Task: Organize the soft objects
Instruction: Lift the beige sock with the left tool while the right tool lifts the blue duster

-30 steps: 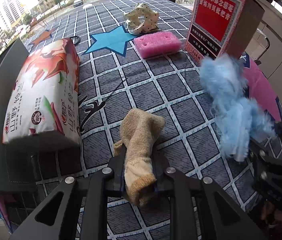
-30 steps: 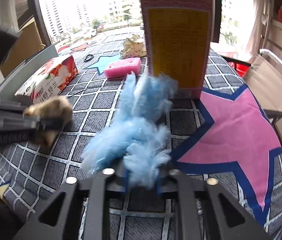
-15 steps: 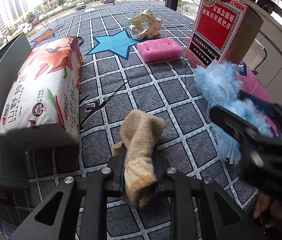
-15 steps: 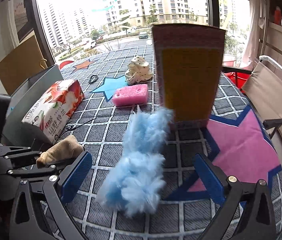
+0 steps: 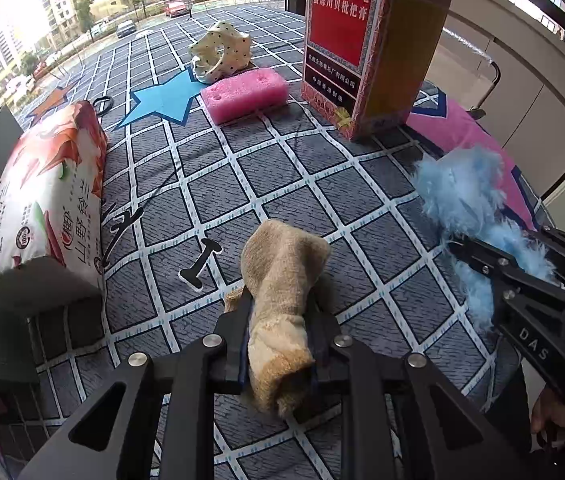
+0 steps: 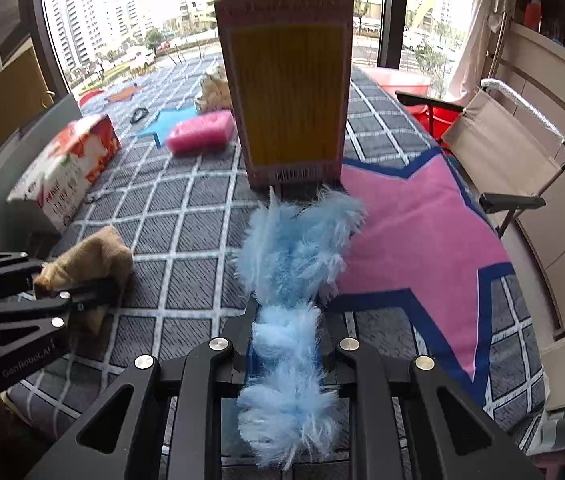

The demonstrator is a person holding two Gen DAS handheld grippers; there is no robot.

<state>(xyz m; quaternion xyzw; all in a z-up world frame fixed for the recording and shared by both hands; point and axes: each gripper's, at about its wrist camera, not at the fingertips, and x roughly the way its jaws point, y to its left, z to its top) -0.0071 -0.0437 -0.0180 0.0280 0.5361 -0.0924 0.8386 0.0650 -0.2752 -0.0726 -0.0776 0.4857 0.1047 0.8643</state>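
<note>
1. Left wrist view: the left tool [image 5: 278, 344] is clenched on a tan knitted sock [image 5: 282, 292], gripped about mid-length, so the upper part stands above the jaws and the cuff end droops below them. It looks light and limp; a pinch across the bunched middle should keep it from sliding out. Underneath lies the checked counter [image 5: 210, 168] cloth, with a tissue pack [image 5: 42, 200], a pink sponge [image 5: 244, 96], a spotted fabric piece [image 5: 222, 56] and a tall red box [image 5: 362, 40] on it.

2. Right wrist view: the right tool [image 6: 286, 348] has just been closing, and the blue fluffy piece [image 6: 294, 276] sits squeezed between its jaws (fluff spills above and below the pads). It seems very light and compressible, with loose fibres that could slip or shed, so the denser core is the safer hold. Its far end reaches toward the box, near the pink star.
</note>
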